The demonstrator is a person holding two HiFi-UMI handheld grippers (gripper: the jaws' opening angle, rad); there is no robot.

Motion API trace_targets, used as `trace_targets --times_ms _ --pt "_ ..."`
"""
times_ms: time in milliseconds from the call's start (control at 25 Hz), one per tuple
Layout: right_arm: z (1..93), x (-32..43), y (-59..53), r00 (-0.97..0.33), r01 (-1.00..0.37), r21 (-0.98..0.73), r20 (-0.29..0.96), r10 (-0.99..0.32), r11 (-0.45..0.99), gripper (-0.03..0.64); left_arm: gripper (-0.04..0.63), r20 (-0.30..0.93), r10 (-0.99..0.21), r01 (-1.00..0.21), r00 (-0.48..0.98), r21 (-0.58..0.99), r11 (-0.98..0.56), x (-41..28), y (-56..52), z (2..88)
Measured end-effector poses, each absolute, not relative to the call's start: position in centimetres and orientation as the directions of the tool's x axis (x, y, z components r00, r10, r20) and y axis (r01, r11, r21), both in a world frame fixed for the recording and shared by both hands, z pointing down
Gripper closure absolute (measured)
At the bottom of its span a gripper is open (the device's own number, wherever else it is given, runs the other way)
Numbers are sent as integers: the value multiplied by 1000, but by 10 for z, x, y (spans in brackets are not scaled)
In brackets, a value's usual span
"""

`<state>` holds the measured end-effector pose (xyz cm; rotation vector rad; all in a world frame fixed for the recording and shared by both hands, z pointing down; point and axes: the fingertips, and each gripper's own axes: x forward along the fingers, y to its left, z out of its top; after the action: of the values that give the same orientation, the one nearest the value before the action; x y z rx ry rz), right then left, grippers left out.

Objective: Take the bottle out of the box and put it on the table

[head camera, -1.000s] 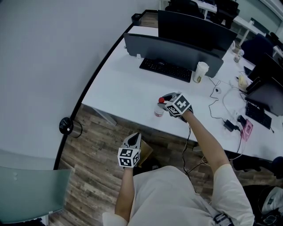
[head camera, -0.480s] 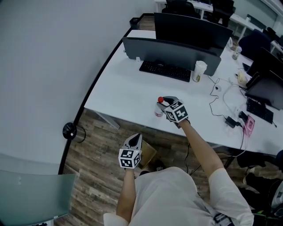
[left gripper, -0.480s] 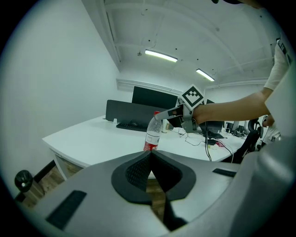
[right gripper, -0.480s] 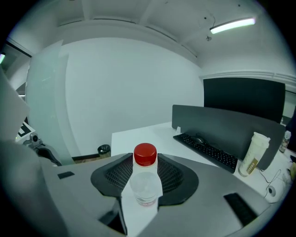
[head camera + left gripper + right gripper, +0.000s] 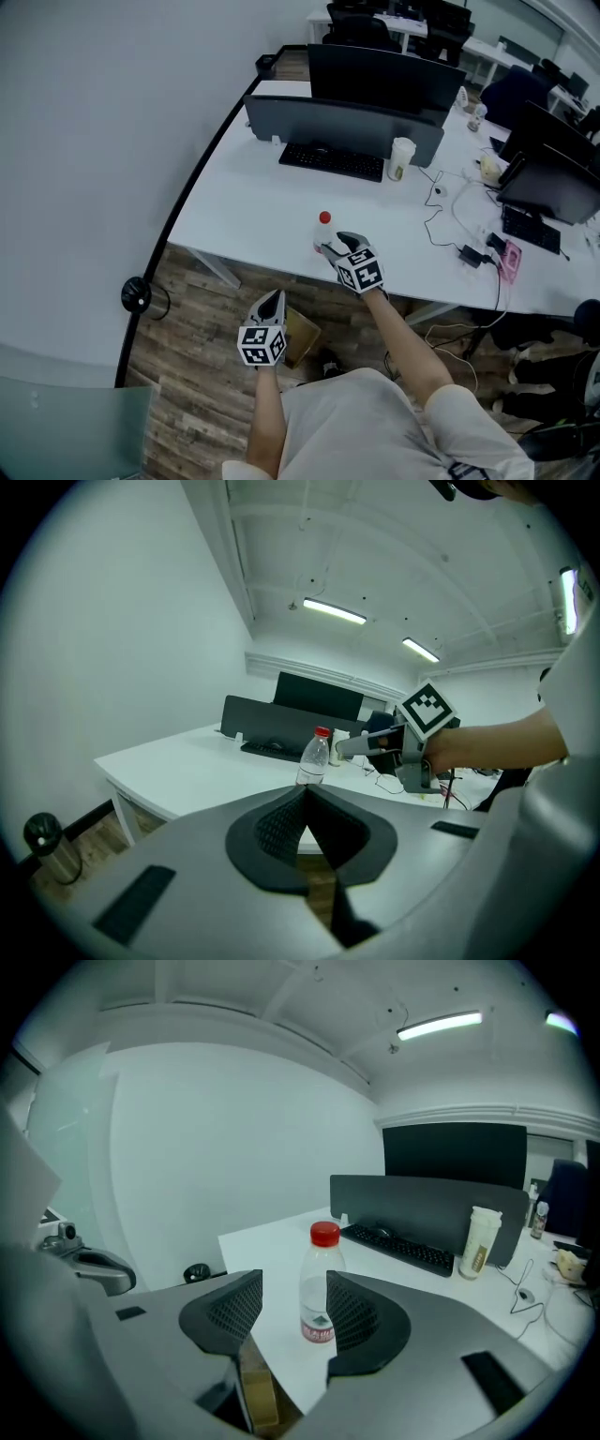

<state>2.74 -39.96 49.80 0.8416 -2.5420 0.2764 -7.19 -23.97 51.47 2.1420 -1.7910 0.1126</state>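
On white table (image 5: 242,199): one bottle (image 5: 322,232) upright; right gripper (image 5: 334,246) jaws just opened, bottle unpinched between; left gripper (image 5: 273,300) closed, empty.

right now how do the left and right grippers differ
The left gripper is shut, empty; the right gripper is open, its jaws having just been opening, the bottle between them ungripped. The left gripper hangs by the box; the right gripper is over the table edge. Both carry marker cubes.
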Motion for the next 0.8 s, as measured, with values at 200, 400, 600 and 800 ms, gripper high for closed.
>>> trace_targets --times_ms 200,400,600,800 --pt "497 43 -345 -694 -668 -94 435 -573 738 374 581 257 -947 -953 192 279 -118 -61 -209 513" --pt "497 75 -282 -660 -735 -172 405 -633 656 374 581 281 -937 -957 209 254 -138 -49 -170 513" --pt "495 113 -228 -645 -758 -220 388 -658 614 374 581 261 -944 -962 202 232 -142 -40 -153 499" --pt "488 134 -186 -658 -752 -266 360 -661 604 374 581 242 -937 -955 252 216 -201 -17 -133 488"
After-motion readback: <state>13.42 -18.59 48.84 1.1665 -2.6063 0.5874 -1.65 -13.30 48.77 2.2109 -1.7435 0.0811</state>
